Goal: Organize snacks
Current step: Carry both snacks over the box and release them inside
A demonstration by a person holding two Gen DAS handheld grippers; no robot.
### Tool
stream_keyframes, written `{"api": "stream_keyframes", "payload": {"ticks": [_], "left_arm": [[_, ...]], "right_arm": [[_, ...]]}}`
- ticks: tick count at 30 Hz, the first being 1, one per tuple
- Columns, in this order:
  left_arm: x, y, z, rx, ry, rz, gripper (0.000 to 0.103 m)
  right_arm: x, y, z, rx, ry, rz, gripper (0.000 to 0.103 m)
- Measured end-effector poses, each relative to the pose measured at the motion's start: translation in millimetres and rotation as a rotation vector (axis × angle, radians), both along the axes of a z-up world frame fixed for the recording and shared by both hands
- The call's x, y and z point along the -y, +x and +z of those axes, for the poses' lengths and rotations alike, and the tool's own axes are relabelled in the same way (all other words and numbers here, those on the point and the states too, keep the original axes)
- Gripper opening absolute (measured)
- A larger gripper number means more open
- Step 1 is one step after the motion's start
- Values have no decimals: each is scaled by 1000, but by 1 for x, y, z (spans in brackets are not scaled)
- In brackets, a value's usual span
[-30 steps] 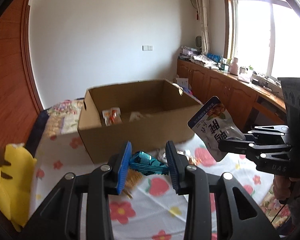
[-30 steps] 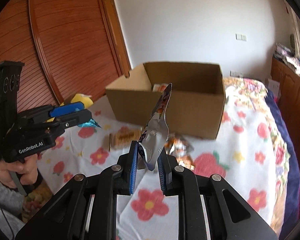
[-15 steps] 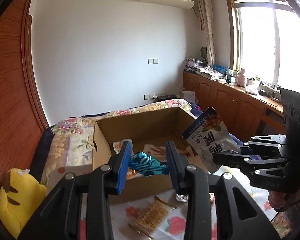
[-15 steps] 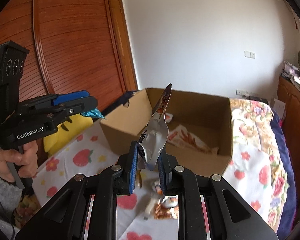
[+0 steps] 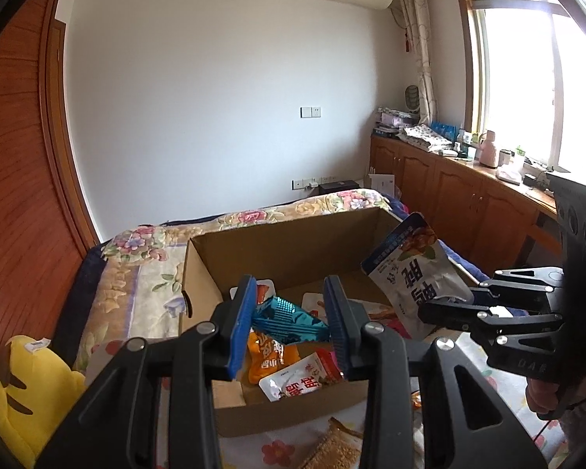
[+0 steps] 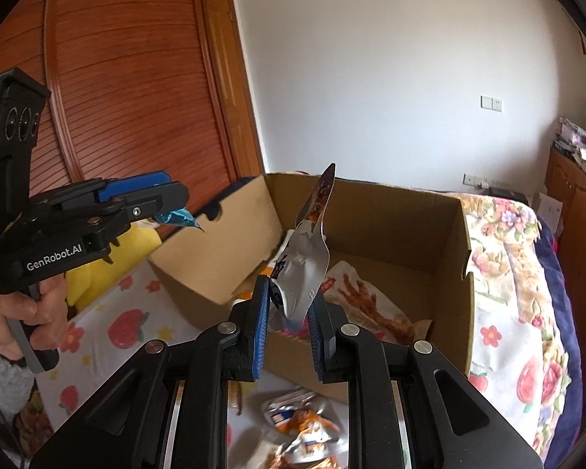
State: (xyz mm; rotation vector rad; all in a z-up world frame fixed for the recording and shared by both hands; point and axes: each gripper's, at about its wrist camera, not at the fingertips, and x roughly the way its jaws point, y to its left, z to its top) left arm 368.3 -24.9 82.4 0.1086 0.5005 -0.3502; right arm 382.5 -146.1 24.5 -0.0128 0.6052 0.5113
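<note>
Both grippers have advanced over the cardboard box (image 5: 293, 250) at frame centre; left jaws hold the teal packet (image 5: 289, 318), right jaws the silver pouch (image 6: 302, 273). Release both inside its walls.

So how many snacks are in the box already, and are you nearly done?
Some are in: an orange packet and a white-and-red one lie in the cardboard box. In hand: the left claw grips a teal packet, the right claw a silver pouch, both over the box. Left: a cracker pack and more packets on the bed.
</note>
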Motion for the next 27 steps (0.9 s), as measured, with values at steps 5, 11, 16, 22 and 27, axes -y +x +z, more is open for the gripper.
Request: {"api": "stream_keyframes", "payload": {"ticks": [5,11,16,22,27], "left_arm": [[9,13,-16,-30,-2,3,35],[11,19,-30,-52,1,8,35],[16,19,-36,-65,15,8,35],[17,20,-44,-78,4,14,38],[15,20,-45,-68,-9,16,48]], "right_arm": [[9,15,-12,-16,5,-25,17],[14,23,-21,-30,10,-47,17],[14,27,-26,-43,4,-57,17],[10,32,-29,-57,-6,-56,18],[12,31,-30,-58,-11,-58,28]]}}
